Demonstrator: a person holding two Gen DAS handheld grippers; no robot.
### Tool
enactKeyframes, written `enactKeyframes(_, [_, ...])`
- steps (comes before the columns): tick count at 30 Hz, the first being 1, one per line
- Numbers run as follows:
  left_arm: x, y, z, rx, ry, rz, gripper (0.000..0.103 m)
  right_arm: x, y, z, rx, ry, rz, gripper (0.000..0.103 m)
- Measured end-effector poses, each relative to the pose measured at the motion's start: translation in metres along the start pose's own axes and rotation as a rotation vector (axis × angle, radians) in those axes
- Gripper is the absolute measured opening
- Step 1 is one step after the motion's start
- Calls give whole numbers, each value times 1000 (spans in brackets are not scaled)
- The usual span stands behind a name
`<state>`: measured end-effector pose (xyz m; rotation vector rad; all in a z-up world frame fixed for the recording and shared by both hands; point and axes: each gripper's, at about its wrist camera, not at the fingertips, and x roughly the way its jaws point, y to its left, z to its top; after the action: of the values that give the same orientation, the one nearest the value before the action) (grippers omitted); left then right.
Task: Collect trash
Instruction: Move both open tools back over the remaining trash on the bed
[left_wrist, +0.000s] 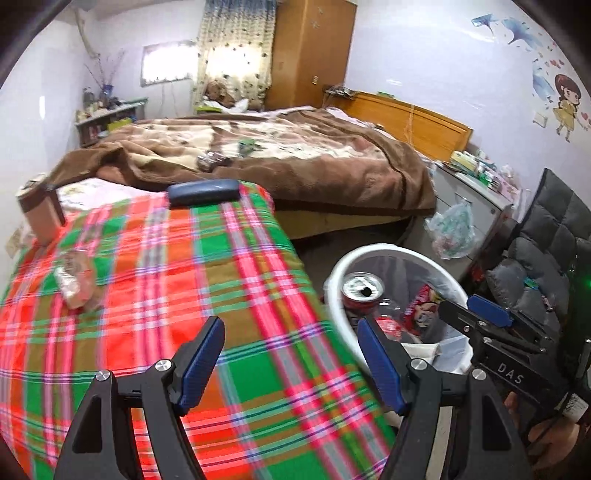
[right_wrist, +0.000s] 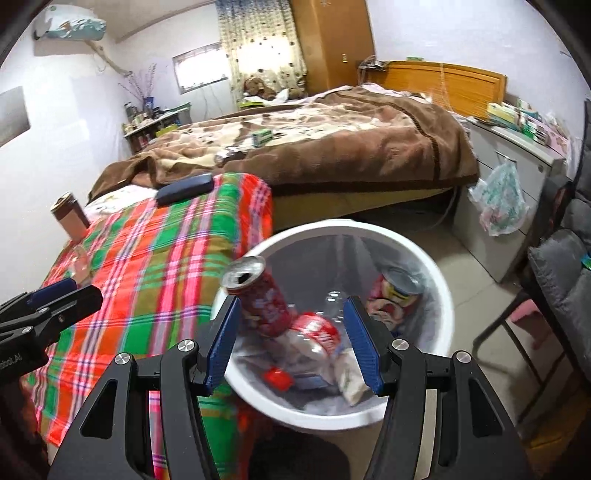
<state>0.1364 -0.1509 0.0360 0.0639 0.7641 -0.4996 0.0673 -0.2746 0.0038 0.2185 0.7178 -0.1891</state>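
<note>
A white trash bin (right_wrist: 439, 291) lined with a clear bag stands on the floor beside the plaid-covered table (left_wrist: 155, 280). A red soda can (right_wrist: 258, 295) is tilted inside the bin, free of both pads, above a crushed plastic bottle (right_wrist: 317, 332) and wrappers. The can also shows in the left wrist view (left_wrist: 362, 291). My right gripper (right_wrist: 291, 343) is open over the bin. My left gripper (left_wrist: 291, 362) is open and empty over the table's right edge. A clear wrapper (left_wrist: 74, 280) lies on the plaid cloth at the left.
A dark glasses case (left_wrist: 203, 192) and a brown cup (left_wrist: 38, 214) sit at the table's far end. A bed with a brown blanket (left_wrist: 295, 162) lies beyond, with small items on it. A grey chair (left_wrist: 546, 266), a cabinet and a hanging plastic bag (left_wrist: 454, 229) stand at the right.
</note>
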Motion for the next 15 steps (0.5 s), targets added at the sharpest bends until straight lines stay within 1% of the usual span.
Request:
enactKeyframes(3, [-9, 19, -4, -29, -7, 15, 74, 4, 14, 0, -31, 6, 22, 59])
enactKeyframes(6, [-17, 37, -7, -50, -19, 57, 74, 9, 29, 1, -52, 12, 46, 59])
enactKeyframes(15, [-36, 96, -21, -134, -33, 127, 74, 19, 70, 1, -124, 23, 120, 59])
